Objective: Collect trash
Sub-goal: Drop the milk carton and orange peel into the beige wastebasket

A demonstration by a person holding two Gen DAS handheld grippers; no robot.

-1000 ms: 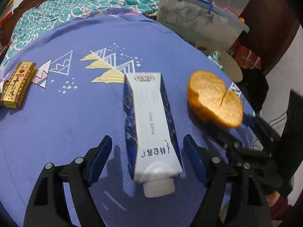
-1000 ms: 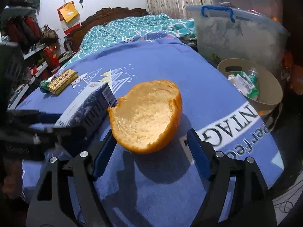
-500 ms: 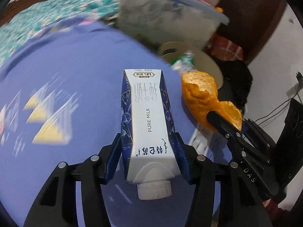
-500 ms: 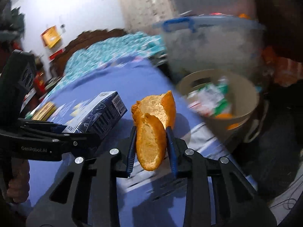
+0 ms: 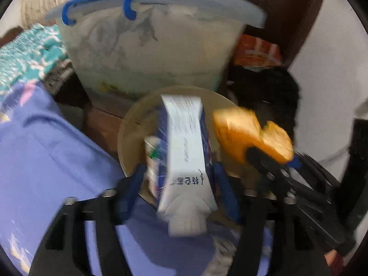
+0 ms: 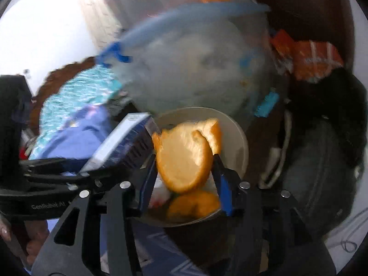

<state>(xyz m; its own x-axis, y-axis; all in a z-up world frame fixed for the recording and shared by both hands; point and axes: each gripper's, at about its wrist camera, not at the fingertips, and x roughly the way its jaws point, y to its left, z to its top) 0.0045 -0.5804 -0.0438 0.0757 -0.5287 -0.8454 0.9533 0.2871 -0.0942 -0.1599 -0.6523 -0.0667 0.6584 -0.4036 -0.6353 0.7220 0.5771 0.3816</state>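
Purple bedding lay at nine o'clock, with the tan bin just past its edge. I judged a good drop needed both pieces right over the bin before letting go. My left gripper had the milk carton between its jaws, which were opening and looked loose. My right gripper was opening too, with the orange peel between its jaws, over the bin.

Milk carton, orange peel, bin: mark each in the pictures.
Milk carton (image 5: pixel 186 151): left wrist view, on its white top face.
Orange peel (image 6: pixel 184 161): right wrist view, on its pale inner side.
Bin (image 6: pixel 241 142): right wrist view, on its far rim.
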